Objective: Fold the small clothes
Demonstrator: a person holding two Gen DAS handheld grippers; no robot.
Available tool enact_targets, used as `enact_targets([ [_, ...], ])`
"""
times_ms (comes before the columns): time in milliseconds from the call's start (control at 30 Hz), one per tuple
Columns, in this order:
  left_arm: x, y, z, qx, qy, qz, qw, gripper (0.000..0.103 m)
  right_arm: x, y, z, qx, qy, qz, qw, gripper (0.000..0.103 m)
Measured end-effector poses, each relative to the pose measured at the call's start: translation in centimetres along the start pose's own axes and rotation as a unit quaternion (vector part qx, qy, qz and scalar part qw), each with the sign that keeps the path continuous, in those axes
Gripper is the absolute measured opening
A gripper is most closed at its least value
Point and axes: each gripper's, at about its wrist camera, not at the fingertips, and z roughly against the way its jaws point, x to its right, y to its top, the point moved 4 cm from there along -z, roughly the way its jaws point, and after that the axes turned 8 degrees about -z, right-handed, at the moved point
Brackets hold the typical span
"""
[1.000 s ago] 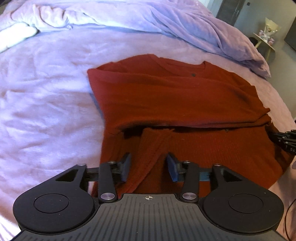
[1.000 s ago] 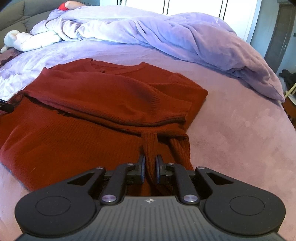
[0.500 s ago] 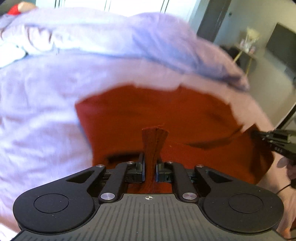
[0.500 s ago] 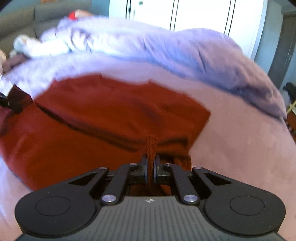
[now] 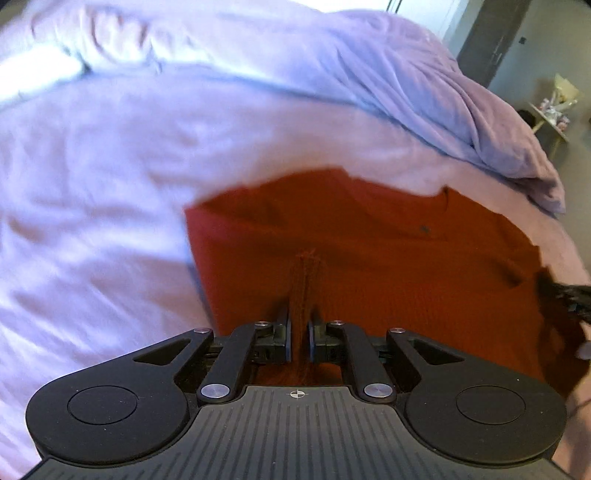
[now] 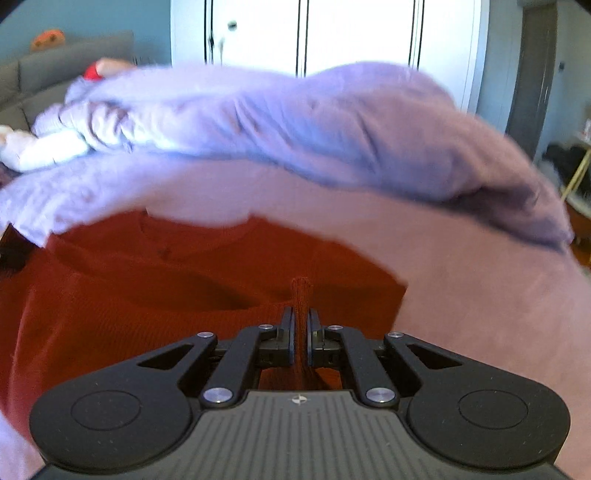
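A rust-red knitted sweater (image 5: 369, 251) lies on the lilac bed, sleeves folded across its chest. My left gripper (image 5: 299, 314) is shut on a pinched fold of the sweater's lower hem at its left side, and the fold stands up between the pads. My right gripper (image 6: 301, 317) is shut on a pinched fold of the same sweater (image 6: 147, 295) at its right side. Both hold the hem lifted over the sweater's body, toward the neckline (image 6: 207, 236). The right gripper's dark tip (image 5: 569, 295) shows at the right edge of the left wrist view.
A rumpled lilac duvet (image 5: 332, 74) is piled along the far side of the bed (image 5: 92, 221). White wardrobe doors (image 6: 314, 33) stand behind it. A grey sofa (image 6: 55, 62) is at the far left, and a small side table (image 5: 554, 114) at the far right.
The left gripper went from open around the hem to shut on it. Both grippers then lifted the hem and carried it forward over the sweater toward the neckline.
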Motion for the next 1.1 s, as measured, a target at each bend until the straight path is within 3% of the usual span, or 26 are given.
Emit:
enact_targets([
  [67,-0.3,-0.6,0.3,0.006,-0.028,-0.005,0.9996,0.025,0.3,-0.6,-1.4,-0.032,0.007,-0.006,0.999,0.008],
  [100,-0.3,-0.7,0.5,0.013,-0.041,-0.013,0.999,0.041,0.3,-1.0,-1.7,-0.042,0.012,-0.01,0.999,0.012],
  [133,-0.1,-0.8,0.8,0.016,-0.055,-0.016,0.9982,0.059,0.4,-1.3,-1.7,-0.051,0.022,-0.011,0.998,0.022],
  [200,0.1,-0.8,0.9,0.026,-0.08,-0.014,0.9963,0.066,0.4,-1.4,-1.6,-0.05,0.042,-0.007,0.998,0.037],
  [233,0.2,-0.6,0.6,0.027,-0.077,-0.014,0.9966,0.059,0.4,-1.4,-1.7,-0.054,0.051,-0.005,0.997,0.044],
  [267,0.2,-0.6,0.2,0.021,-0.065,-0.014,0.9976,0.052,0.3,-1.4,-1.8,-0.057,0.056,-0.002,0.997,0.045],
  [333,0.3,-0.4,-0.8,0.002,-0.038,-0.017,0.9991,0.012,-0.1,-1.6,-2.1,-0.054,0.047,0.013,0.997,0.038],
  [367,0.3,-0.3,-0.7,0.001,-0.029,-0.021,0.9994,0.011,-0.2,-1.7,-2.3,-0.055,0.041,0.02,0.997,0.016],
  [400,0.4,0.0,-0.4,0.003,-0.025,-0.026,0.9994,0.01,-0.5,-1.8,-2.5,-0.054,0.033,0.029,0.998,0.004],
  [633,0.6,5.3,2.9,0.078,0.042,-0.073,0.9934,0.009,-1.0,1.3,-0.8,0.028,-0.001,0.073,0.997,0.005],
  [833,-0.2,11.1,0.2,0.121,0.113,-0.076,0.9833,0.009,-0.8,6.4,-3.4,0.095,-0.092,0.057,0.99,0.005],
  [1033,-1.2,11.7,-6.5,0.095,0.196,-0.065,0.9738,0.01,-0.9,8.8,-8.5,0.093,-0.146,0.051,0.984,0.005],
  [1100,-1.7,10.3,-8.2,0.068,0.229,-0.067,0.9687,0.018,-1.0,8.2,-10.2,0.084,-0.159,0.052,0.982,0.005],
])
